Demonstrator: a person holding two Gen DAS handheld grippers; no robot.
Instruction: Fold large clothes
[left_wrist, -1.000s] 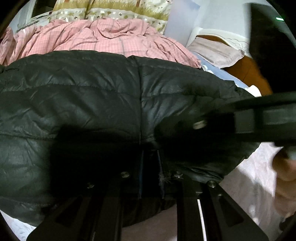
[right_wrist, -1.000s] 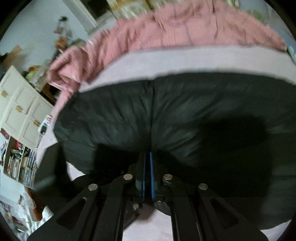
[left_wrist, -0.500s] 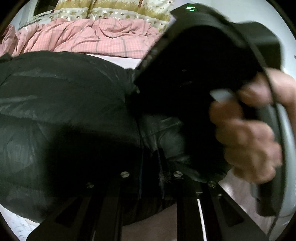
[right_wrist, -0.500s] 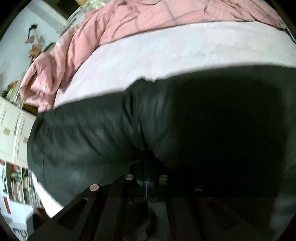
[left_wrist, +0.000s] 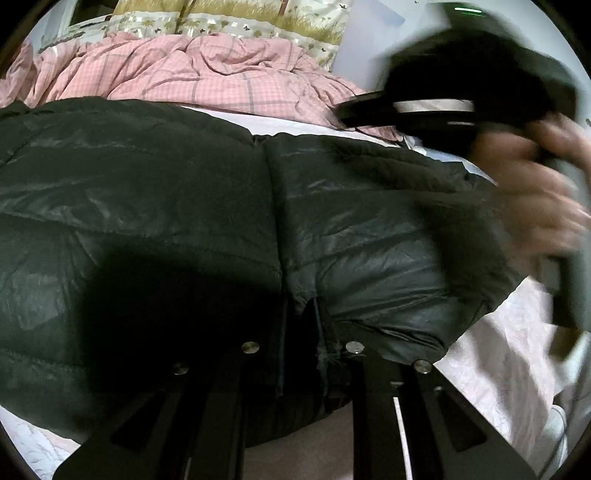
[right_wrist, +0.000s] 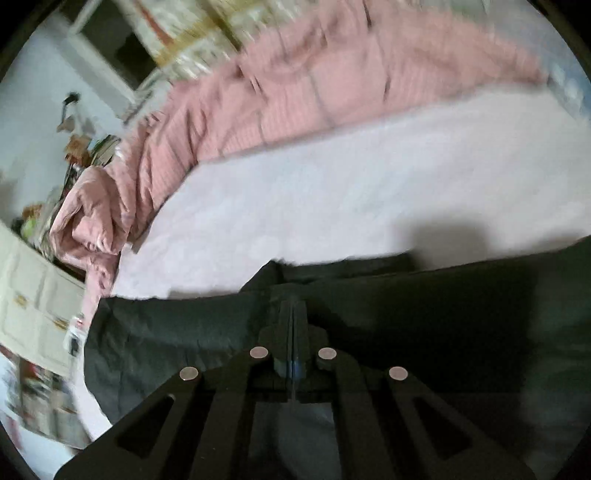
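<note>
A black puffer jacket (left_wrist: 166, 206) lies spread on the bed and fills most of the left wrist view. My left gripper (left_wrist: 301, 314) is shut on a pinch of its fabric at the centre seam near the front hem. The right gripper (left_wrist: 351, 110) hovers blurred at upper right above the jacket, held by a hand (left_wrist: 535, 192). In the right wrist view the right gripper (right_wrist: 293, 310) is shut, pads together, with no cloth visible between them. It sits just over the jacket (right_wrist: 424, 314), near its far edge.
A rumpled pink checked quilt (left_wrist: 207, 74) is heaped along the far side of the bed (right_wrist: 314, 85). A pale bedsheet (right_wrist: 332, 192) shows between quilt and jacket. A white cabinet (right_wrist: 33, 295) and cluttered shelves stand off the bed's left side.
The right gripper has risen off the jacket and swung to the upper right of the left wrist view. Its own view now shows more sheet and less jacket. The left gripper has stayed put.
</note>
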